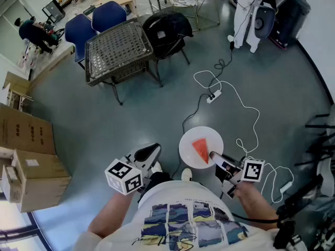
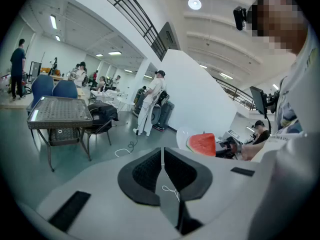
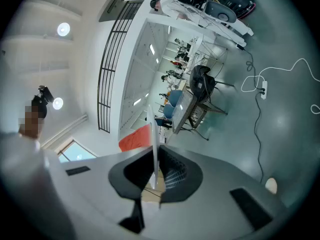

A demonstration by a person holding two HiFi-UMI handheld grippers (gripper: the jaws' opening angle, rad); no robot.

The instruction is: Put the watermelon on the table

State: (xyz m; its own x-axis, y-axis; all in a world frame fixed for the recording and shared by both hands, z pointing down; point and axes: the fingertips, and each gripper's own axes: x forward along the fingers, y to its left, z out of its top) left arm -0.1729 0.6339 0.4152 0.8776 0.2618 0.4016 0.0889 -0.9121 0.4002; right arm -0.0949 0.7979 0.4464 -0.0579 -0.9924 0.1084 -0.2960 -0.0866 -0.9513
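Note:
A red wedge of watermelon (image 1: 200, 149) lies on a round white plate (image 1: 188, 140) held over the grey floor. My right gripper (image 1: 215, 158) is shut on the plate's near rim. In the right gripper view the plate (image 3: 151, 129) stands edge-on between the jaws, with the watermelon (image 3: 134, 138) to its left. My left gripper (image 1: 152, 150) hangs to the left of the plate, shut and with nothing in it. In the left gripper view its pads (image 2: 150, 171) meet, and the watermelon (image 2: 202, 144) shows to the right. The wire-mesh table (image 1: 118, 48) stands far ahead.
Two blue chairs (image 1: 97, 22) and a black chair with a dark jacket (image 1: 167, 33) stand round the table. A white cable with a power strip (image 1: 213, 95) snakes across the floor between me and the table. Cardboard boxes (image 1: 29, 156) are stacked at left.

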